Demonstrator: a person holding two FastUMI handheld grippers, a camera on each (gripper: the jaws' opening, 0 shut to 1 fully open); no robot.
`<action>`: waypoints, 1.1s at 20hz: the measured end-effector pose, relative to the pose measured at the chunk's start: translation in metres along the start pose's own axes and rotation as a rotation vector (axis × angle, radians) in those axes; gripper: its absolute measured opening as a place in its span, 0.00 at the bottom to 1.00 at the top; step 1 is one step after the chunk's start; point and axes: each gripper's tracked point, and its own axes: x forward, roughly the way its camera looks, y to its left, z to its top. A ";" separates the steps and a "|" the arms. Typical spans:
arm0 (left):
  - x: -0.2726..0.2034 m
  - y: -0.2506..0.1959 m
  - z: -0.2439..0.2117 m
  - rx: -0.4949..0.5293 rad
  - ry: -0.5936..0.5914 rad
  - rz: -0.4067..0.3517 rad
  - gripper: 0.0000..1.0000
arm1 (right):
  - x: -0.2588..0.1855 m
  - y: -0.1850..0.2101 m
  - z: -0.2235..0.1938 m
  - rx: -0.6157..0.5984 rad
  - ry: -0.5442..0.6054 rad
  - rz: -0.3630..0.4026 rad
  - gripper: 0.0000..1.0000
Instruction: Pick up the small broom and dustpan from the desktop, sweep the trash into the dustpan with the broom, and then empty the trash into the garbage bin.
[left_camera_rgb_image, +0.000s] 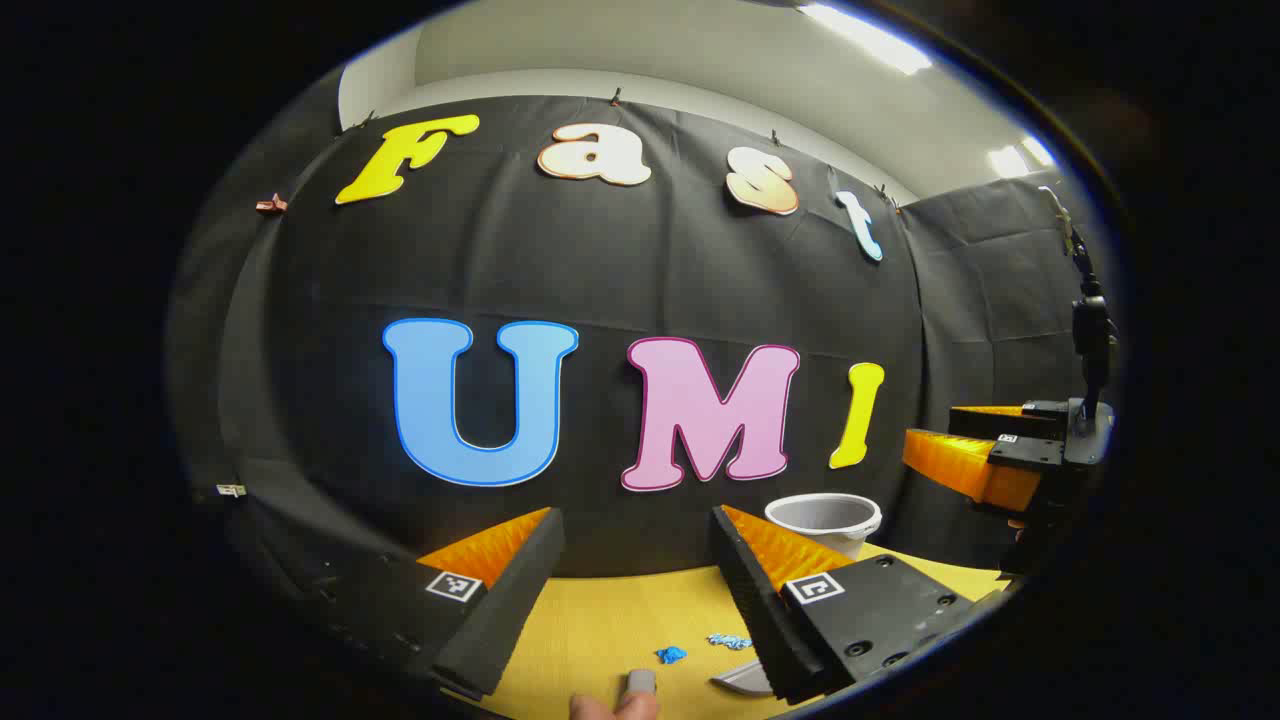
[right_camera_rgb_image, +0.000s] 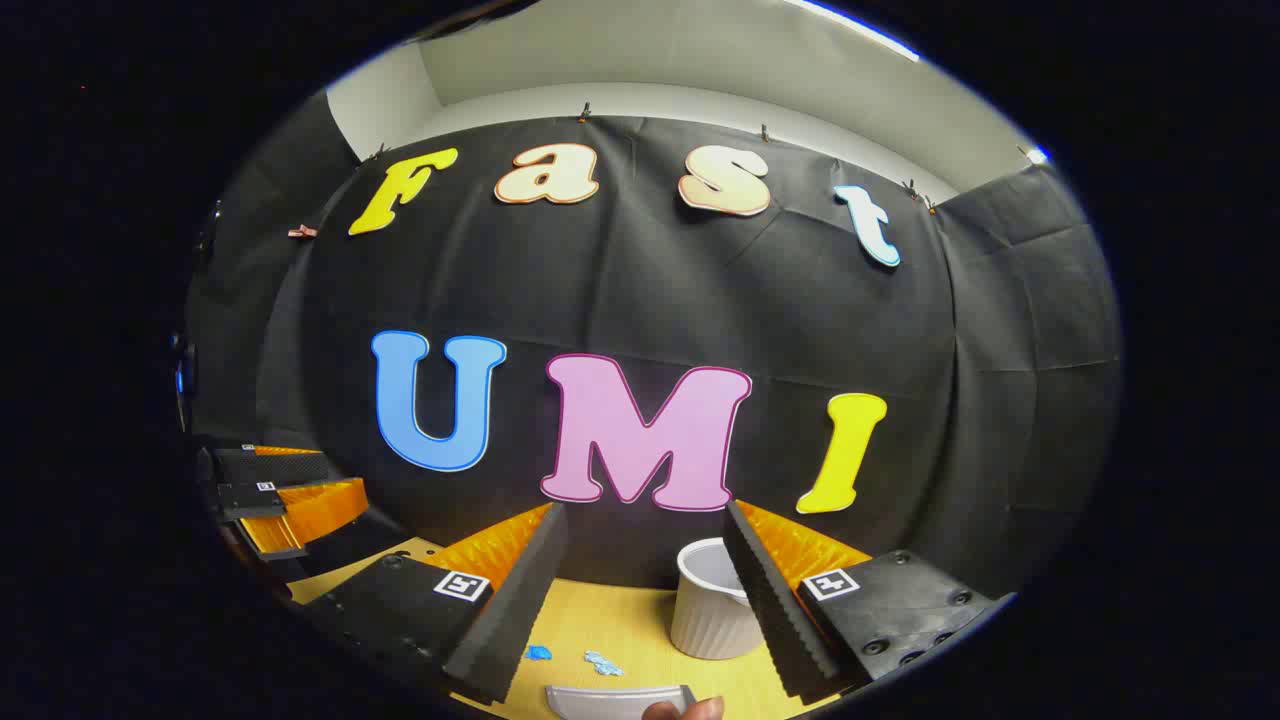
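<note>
Task at start: both hand-held grippers, left (left_camera_rgb_image: 635, 560) and right (right_camera_rgb_image: 645, 560), spread, grasping nothing. Blue trash (right_camera_rgb_image: 537, 653) unswept on bench (right_camera_rgb_image: 620, 620); dustpan (right_camera_rgb_image: 618, 700) at frame bottom; bin (right_camera_rgb_image: 710, 610) lower center, untouched.

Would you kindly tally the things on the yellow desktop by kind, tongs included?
Blue trash scraps: 2
White garbage bin: 1
Grey dustpan: 1
Tongs, left and right, both open: 2
Total: 6
</note>
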 end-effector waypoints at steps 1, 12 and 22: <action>0.000 0.000 0.001 0.000 0.000 -0.002 0.94 | -0.001 0.002 -0.001 0.005 0.003 0.007 0.97; -0.003 0.005 0.001 0.009 0.019 0.016 0.94 | -0.010 0.012 -0.026 0.013 0.076 0.069 0.97; -0.017 0.018 -0.016 0.038 0.048 0.008 0.94 | -0.063 0.012 -0.169 -0.045 0.568 0.178 0.97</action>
